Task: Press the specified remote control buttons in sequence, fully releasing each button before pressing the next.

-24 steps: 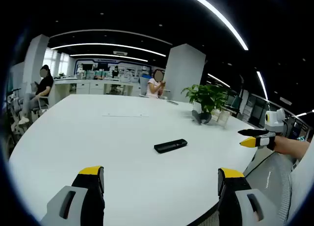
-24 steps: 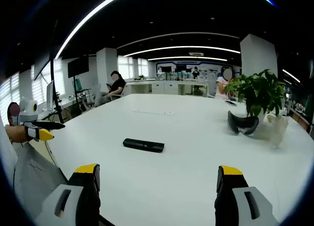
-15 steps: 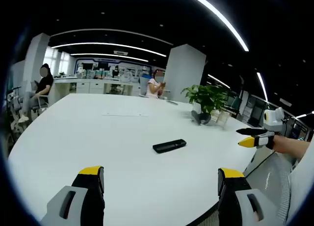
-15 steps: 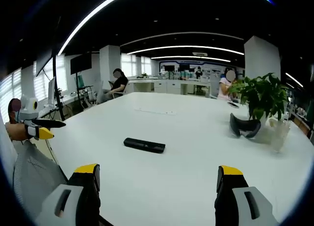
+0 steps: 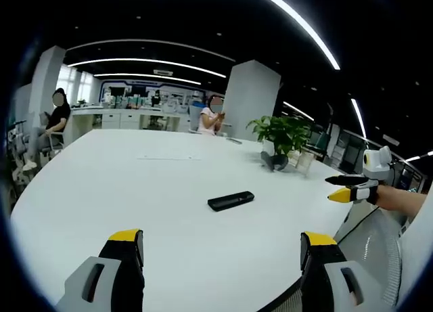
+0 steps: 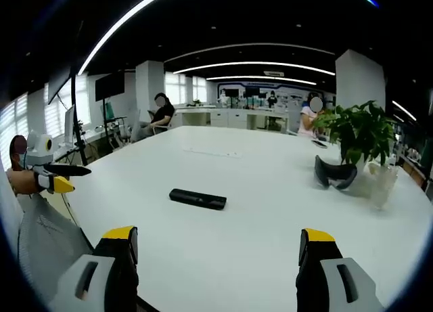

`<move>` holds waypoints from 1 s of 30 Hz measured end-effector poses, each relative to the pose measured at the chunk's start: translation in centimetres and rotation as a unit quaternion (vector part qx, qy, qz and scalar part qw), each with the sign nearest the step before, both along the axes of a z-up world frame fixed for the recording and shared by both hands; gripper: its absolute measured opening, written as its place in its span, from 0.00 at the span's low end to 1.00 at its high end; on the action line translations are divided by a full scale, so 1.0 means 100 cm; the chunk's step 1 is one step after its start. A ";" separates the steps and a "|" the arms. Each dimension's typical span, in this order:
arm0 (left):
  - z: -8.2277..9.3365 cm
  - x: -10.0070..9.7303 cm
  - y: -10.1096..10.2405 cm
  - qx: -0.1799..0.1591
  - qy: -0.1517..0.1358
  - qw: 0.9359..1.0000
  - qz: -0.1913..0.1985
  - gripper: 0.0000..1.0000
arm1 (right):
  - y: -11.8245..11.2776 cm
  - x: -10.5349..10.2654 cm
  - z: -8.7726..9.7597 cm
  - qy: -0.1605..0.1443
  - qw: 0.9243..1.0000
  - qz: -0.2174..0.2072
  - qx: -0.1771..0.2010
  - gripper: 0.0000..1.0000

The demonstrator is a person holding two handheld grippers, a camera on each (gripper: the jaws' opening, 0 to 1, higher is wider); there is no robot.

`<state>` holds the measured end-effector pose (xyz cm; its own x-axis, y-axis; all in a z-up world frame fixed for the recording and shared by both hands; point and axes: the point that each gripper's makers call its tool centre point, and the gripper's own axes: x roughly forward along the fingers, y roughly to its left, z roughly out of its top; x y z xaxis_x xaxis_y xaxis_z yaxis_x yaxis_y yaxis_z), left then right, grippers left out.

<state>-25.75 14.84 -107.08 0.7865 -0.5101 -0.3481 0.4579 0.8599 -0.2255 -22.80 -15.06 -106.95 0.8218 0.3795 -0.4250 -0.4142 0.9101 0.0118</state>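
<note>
A black remote control [image 5: 231, 201] lies flat on the big white table [image 5: 135, 190], well ahead of both grippers; the right gripper view has the remote [image 6: 197, 199] left of centre. My left gripper [image 5: 220, 248] is open, its yellow-tipped jaws wide apart above the table's near edge. My right gripper [image 6: 216, 248] is open too, with nothing between its jaws. The right gripper [image 5: 348, 189] shows at the right of the left gripper view, off the table. The left gripper [image 6: 57, 179] shows at the left of the right gripper view.
A potted plant [image 6: 358, 129] and a dark headset-like object [image 6: 333, 173] stand at the table's far right, next to a clear cup [image 6: 380, 182]. Mesh chair backs [image 5: 375, 254] sit near the table edge. People sit at the far side [image 5: 213, 116].
Both views have shifted slightly with the hands. The remote has not moved on the table and both grippers stay open.
</note>
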 end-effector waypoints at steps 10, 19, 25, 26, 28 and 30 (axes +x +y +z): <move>-0.002 0.001 -0.002 -0.006 -0.001 1.000 -0.001 0.99 | -0.005 0.004 0.003 0.000 1.000 -0.009 -0.001 0.99; -0.002 -0.002 -0.001 0.005 0.002 1.000 -0.004 0.99 | -0.004 -0.008 0.003 0.007 1.000 -0.002 -0.015 0.99; 0.002 -0.002 -0.004 0.011 0.002 1.000 -0.013 0.99 | -0.011 -0.021 0.009 0.007 1.000 -0.016 -0.015 0.99; 0.003 -0.001 -0.006 0.013 0.002 1.000 -0.017 0.99 | -0.012 -0.022 0.011 0.007 1.000 -0.018 -0.016 0.99; 0.003 -0.001 -0.010 0.027 0.003 0.999 -0.031 0.99 | -0.015 -0.025 0.013 0.008 1.000 -0.023 -0.018 0.99; 0.003 0.001 -0.013 0.033 0.002 0.999 -0.037 0.99 | -0.019 -0.025 0.016 0.007 0.999 -0.028 -0.015 0.99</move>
